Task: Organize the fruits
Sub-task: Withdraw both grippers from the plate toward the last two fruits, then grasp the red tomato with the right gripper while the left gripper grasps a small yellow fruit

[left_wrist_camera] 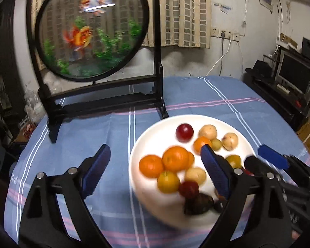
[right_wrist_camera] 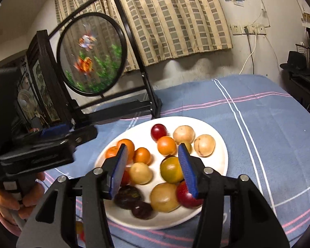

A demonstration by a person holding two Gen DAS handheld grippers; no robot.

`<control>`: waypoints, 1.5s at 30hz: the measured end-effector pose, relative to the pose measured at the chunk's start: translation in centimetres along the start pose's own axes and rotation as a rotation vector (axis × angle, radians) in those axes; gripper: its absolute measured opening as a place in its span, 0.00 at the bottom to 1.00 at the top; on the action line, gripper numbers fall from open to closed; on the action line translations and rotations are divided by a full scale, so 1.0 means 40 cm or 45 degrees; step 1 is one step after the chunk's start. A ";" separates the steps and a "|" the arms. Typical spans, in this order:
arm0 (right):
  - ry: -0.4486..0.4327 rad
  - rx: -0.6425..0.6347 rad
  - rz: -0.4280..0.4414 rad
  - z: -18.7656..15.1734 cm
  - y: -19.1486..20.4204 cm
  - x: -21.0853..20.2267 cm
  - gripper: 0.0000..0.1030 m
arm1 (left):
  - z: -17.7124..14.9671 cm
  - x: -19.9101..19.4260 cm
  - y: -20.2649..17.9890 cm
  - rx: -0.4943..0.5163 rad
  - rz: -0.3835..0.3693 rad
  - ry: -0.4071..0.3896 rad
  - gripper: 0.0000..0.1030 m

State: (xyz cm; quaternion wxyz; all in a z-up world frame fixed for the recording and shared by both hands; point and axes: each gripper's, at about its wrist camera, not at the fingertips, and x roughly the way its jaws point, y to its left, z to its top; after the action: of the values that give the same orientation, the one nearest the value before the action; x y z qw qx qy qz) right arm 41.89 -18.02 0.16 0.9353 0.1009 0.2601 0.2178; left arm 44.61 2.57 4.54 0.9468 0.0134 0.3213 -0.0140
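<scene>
Blue striped cloth covers the table [right_wrist_camera: 258, 111]. Low in the frame, the right gripper [right_wrist_camera: 153, 171] hangs half open and empty over the white plate [right_wrist_camera: 219, 163] of fruits [right_wrist_camera: 171, 169]; the left gripper [left_wrist_camera: 155, 171] spreads wide, also empty. Judging by this, sorting continues: next comes picking one fruit. Farther back stands a goldfish screen [right_wrist_camera: 93, 53].

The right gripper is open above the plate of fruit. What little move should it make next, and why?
Probably ease the right gripper down a little. Its jaws stand open with nothing pressed between them, hanging over the tan fruit and the yellow-green fruit on the white plate, so it must drop lower before it can grip either one.
</scene>
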 end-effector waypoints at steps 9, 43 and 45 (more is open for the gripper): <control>0.028 -0.095 0.046 -0.084 0.091 -0.097 0.54 | -0.176 -0.134 0.080 -0.125 0.066 0.050 0.95; 0.470 -0.597 0.144 -0.285 0.310 0.011 0.48 | -0.303 -0.130 0.208 -0.302 0.234 0.123 0.95; 0.468 -0.596 0.138 -0.283 0.309 0.013 0.47 | -0.303 -0.129 0.204 -0.292 0.239 0.124 0.95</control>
State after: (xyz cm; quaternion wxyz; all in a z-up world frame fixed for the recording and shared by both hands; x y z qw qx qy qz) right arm 31.91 -5.98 -5.90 0.8573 -0.1449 0.3622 0.3359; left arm 33.45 11.22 -1.79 0.9226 -0.0640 0.3635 0.1120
